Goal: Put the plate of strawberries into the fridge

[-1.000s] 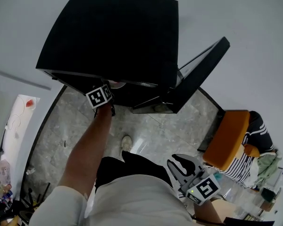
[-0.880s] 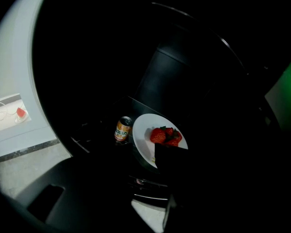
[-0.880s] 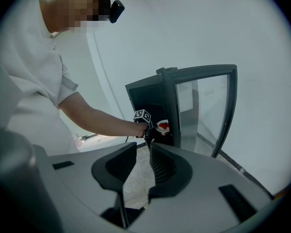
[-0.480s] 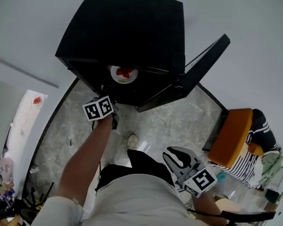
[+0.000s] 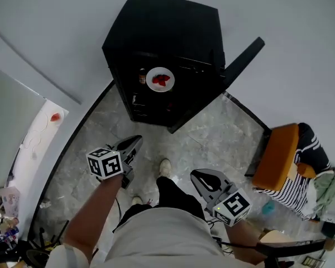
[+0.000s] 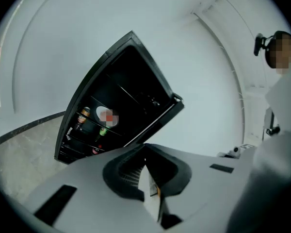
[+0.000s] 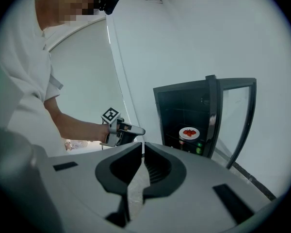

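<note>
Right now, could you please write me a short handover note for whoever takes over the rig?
Grippers: the left gripper is shut and empty, over the floor, clear of the fridge; the right gripper is shut and empty too.
Things: the plate of strawberries sits on a shelf inside the fridge; the door stands open.
Done: the plate is in.
Left: probably just shutting the door.

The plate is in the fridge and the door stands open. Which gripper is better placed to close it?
Probably the right gripper: the open door sticks out on its side; the left gripper is on the other side.
</note>
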The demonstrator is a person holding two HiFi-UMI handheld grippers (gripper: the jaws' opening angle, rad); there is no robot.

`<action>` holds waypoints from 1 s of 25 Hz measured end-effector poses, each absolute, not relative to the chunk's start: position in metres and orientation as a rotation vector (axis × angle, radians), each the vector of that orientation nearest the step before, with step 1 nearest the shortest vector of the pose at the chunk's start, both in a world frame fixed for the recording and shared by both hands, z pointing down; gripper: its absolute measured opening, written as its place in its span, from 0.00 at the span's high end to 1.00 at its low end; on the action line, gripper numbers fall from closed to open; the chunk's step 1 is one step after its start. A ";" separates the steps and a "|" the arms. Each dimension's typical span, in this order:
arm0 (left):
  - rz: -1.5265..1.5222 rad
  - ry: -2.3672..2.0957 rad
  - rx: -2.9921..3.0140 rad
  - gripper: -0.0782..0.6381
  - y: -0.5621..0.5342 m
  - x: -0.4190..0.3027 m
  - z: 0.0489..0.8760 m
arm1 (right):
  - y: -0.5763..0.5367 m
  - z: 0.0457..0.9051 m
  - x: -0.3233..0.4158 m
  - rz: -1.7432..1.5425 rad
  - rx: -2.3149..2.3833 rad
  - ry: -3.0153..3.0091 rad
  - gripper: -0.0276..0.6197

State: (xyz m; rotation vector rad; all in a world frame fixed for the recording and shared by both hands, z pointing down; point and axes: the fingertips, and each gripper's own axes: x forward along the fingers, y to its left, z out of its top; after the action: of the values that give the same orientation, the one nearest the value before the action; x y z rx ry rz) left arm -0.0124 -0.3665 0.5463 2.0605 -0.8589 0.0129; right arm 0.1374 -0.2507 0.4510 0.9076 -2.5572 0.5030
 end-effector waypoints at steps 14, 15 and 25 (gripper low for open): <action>0.035 -0.642 2.255 0.87 -0.140 -0.085 0.462 | -0.110 0.428 0.024 0.376 0.854 -2.631 0.91; 0.031 -0.633 2.257 0.87 -0.127 -0.090 0.459 | -0.100 0.427 0.017 0.375 0.851 -2.633 0.91; 0.021 -0.576 2.316 0.87 -0.041 -0.115 0.433 | -0.031 0.417 -0.026 0.328 0.821 -2.654 0.91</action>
State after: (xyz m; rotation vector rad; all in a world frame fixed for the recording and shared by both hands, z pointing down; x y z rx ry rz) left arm -0.1150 -0.0412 0.4328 2.3165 -0.5756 0.0210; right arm -0.0262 -0.0313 0.4167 0.8213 -2.6539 0.3284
